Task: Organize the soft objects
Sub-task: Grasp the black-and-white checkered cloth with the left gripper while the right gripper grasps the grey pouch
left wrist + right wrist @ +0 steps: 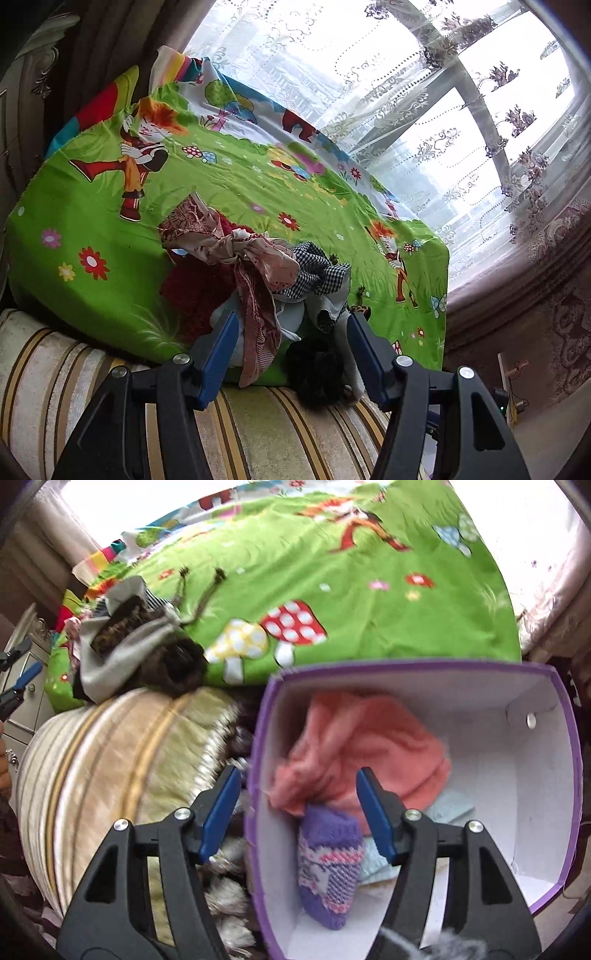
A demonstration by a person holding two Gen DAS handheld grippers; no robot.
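The right gripper (297,808) is hanging spread, empty, over the box (570,746); I'm easing the spread left gripper (291,328) squarely onto the pile (258,273), probably tangled, at the bed's (92,221) near edge.

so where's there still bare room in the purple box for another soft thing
Free: the white floor along the purple box's right wall and near-right corner, beside the coral knit. Crowded: the left side, where the purple patterned knit lies below the coral one, over a pale blue piece.
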